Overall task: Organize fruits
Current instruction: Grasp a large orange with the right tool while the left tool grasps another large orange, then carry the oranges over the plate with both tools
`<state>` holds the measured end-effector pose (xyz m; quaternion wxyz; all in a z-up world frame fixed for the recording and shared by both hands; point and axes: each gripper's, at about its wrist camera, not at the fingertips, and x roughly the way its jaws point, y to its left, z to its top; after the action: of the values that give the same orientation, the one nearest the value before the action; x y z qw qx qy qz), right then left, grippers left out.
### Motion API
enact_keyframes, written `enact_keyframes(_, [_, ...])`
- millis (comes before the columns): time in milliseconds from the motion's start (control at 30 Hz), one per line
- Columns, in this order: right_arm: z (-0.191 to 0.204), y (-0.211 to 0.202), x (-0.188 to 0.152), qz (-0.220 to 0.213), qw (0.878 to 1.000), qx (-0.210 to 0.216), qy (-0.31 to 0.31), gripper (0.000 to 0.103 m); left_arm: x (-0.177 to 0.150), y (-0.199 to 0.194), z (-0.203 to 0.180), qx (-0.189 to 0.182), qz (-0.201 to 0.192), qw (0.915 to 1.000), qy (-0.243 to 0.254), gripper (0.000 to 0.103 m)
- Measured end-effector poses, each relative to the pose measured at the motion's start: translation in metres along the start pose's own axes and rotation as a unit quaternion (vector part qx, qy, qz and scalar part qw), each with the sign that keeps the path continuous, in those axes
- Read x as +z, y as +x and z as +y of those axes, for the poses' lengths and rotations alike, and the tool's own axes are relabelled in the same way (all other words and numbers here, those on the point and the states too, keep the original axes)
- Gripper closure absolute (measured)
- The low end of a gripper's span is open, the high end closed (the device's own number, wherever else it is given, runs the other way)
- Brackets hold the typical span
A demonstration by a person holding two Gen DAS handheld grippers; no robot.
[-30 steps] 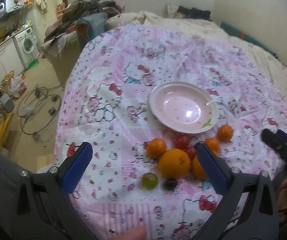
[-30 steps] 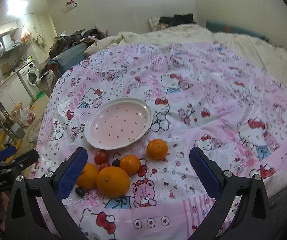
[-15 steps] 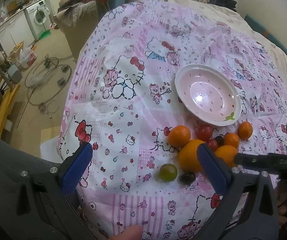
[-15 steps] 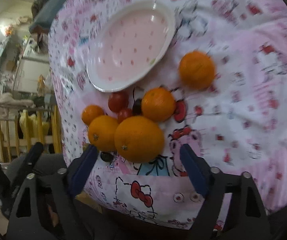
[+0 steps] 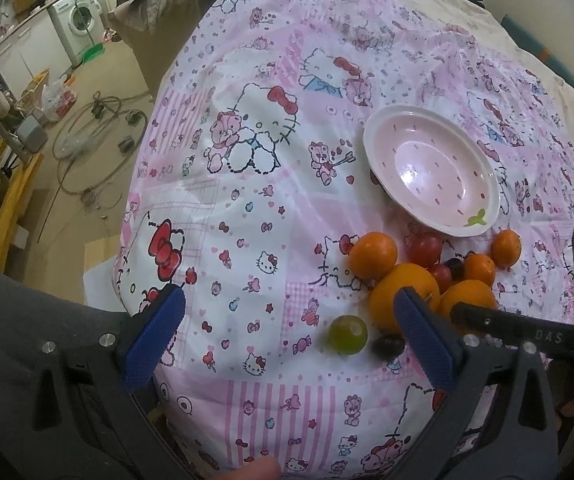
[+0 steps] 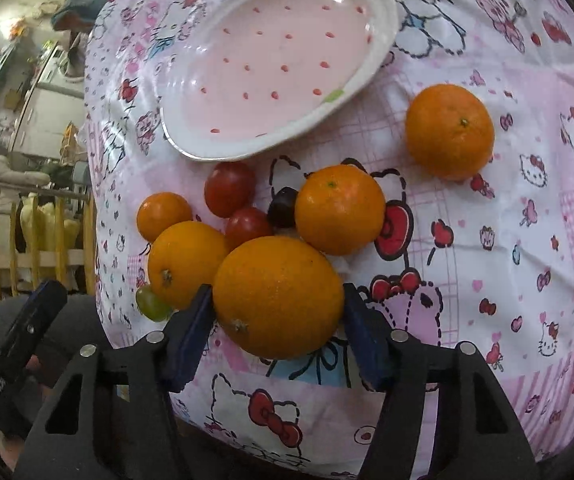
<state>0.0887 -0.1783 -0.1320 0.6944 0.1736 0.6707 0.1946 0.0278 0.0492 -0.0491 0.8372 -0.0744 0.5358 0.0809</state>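
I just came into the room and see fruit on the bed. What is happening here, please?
A person is sorting fruit with two tools. The right hand-held gripper is closing around the biggest orange, which sits between its pads on the pink patterned sheet. The left hand-held gripper is open and holds nothing. The pink plate has no fruit in it yet; the other fruits lie beside it.

Right tool (image 6: 279, 332) points steeply down, its jaws closing with a fruit between them; left tool (image 5: 287, 324) hangs wide open, angled down
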Motion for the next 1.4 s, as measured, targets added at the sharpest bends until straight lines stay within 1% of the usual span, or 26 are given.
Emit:
enact_keyframes(100, [0.000, -0.005, -0.002, -0.001, 1.000, 0.009, -0.002, 0.041, 0.000, 0.002, -0.001, 0.001, 0.006, 1.0000, 0.004, 0.000])
enact_keyframes(233, [-0.006, -0.030, -0.007, -0.026, 0.999, 0.029, 0.011, 0.041, 0.001, 0.003, -0.006, -0.021, 0.017, 0.9995, 0.017, 0.000])
enact_keyframes(333, [-0.014, -0.062, -0.008, -0.062, 0.997, 0.036, 0.018, 0.041, 0.001, 0.012, -0.021, -0.026, 0.043, 0.9980, 0.037, 0.001])
enact_keyframes(367, [-0.016, -0.070, -0.007, -0.072, 0.997, 0.035, 0.021, 0.041, 0.000, 0.018, -0.030, -0.034, 0.058, 0.9966, 0.047, 0.001])
enact_keyframes(433, [-0.026, -0.088, -0.006, -0.089, 0.995, 0.035, 0.031, 0.041, 0.000, 0.026, -0.043, -0.048, 0.074, 0.9945, 0.057, 0.011])
enact_keyframes(467, [-0.029, -0.094, -0.005, -0.096, 0.994, 0.034, 0.034, 0.041, 0.001, 0.030, -0.049, -0.051, 0.077, 0.9940, 0.059, 0.015])
enact_keyframes(533, [-0.038, -0.103, -0.004, -0.109, 0.993, 0.029, 0.039, 0.041, 0.000, 0.042, -0.064, -0.046, 0.096, 0.9919, 0.070, 0.015])
enact_keyframes(567, [-0.043, -0.106, -0.005, -0.115, 0.992, 0.031, 0.046, 0.041, 0.000, 0.050, -0.074, -0.051, 0.110, 0.9896, 0.077, 0.015])
enact_keyframes(700, [-0.059, -0.108, -0.007, -0.126, 0.988, 0.042, 0.075, 0.041, 0.001, 0.068, -0.097, -0.041, 0.135, 0.9856, 0.092, 0.016])
enact_keyframes(800, [-0.065, -0.107, -0.008, -0.128, 0.986, 0.054, 0.092, 0.041, 0.001, 0.076, -0.108, -0.029, 0.146, 0.9834, 0.104, 0.018])
enact_keyframes(900, [-0.068, -0.109, -0.007, -0.133, 0.985, 0.057, 0.096, 0.041, -0.001, 0.082, -0.118, -0.016, 0.152, 0.9809, 0.120, 0.018])
enact_keyframes(1000, [-0.069, -0.110, -0.006, -0.136, 0.984, 0.063, 0.100, 0.041, -0.002, 0.089, -0.123, -0.006, 0.164, 0.9787, 0.123, 0.019])
enact_keyframes(1033, [-0.070, -0.111, -0.006, -0.136, 0.983, 0.064, 0.101, 0.041, -0.003, 0.091, -0.124, -0.006, 0.166, 0.9787, 0.121, 0.022])
enact_keyframes(1067, [-0.070, -0.110, -0.006, -0.135, 0.983, 0.065, 0.101, 0.041, -0.002, 0.093, -0.127, -0.004, 0.164, 0.9788, 0.122, 0.035])
enact_keyframes(1100, [-0.069, -0.110, -0.006, -0.135, 0.983, 0.067, 0.101, 0.041, -0.002, 0.094, -0.128, 0.002, 0.164, 0.9786, 0.124, 0.042])
enact_keyframes(1300, [-0.067, -0.109, -0.005, -0.137, 0.983, 0.072, 0.100, 0.041, 0.000, 0.093, -0.125, -0.008, 0.163, 0.9803, 0.110, 0.047])
enact_keyframes(1400, [-0.066, -0.109, -0.005, -0.138, 0.983, 0.071, 0.098, 0.041, 0.002, 0.090, -0.108, -0.012, 0.164, 0.9812, 0.102, 0.047])
